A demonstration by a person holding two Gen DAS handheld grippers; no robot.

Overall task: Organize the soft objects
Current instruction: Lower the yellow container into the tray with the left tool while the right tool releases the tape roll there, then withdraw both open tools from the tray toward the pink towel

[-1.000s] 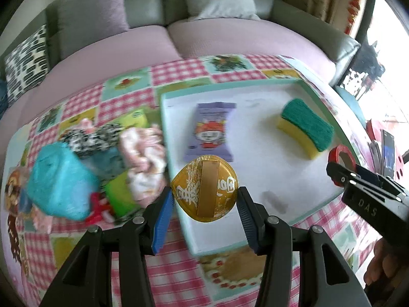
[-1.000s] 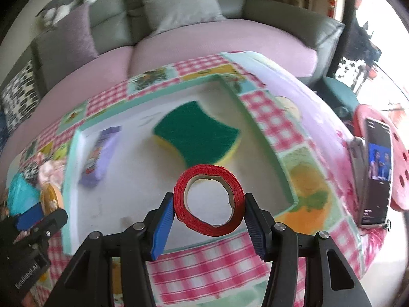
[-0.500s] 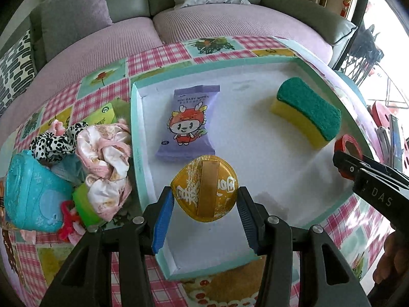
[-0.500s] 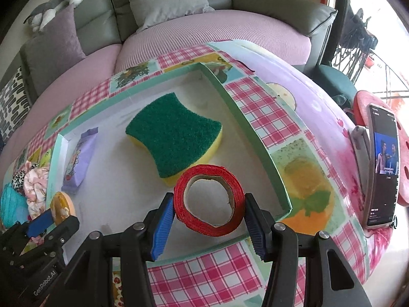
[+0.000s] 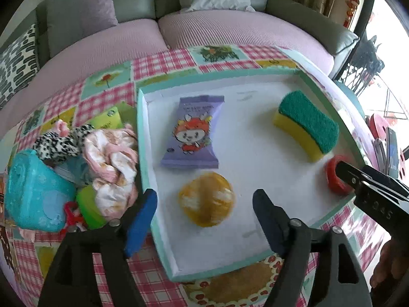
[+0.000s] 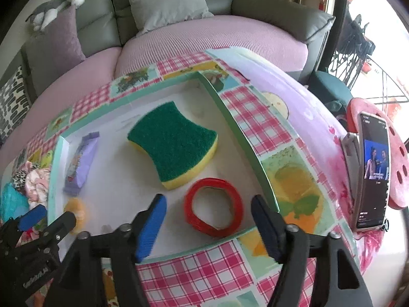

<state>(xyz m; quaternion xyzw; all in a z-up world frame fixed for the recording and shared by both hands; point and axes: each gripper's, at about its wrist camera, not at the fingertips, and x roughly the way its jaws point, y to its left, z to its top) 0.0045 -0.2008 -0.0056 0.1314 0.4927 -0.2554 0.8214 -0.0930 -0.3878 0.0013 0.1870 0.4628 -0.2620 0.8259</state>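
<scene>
Claws [image 5: 204, 213] [image 6: 208, 221] just opened wide, gold packet [image 5: 206, 199] and red ring [image 6: 213, 207] released.

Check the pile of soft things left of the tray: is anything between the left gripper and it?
Nothing visible blocks it. The left gripper, its jaws just opened, hangs over the tray above the dropped gold packet. The pile lies just outside the tray's left wall, beside the blue finger.
</scene>
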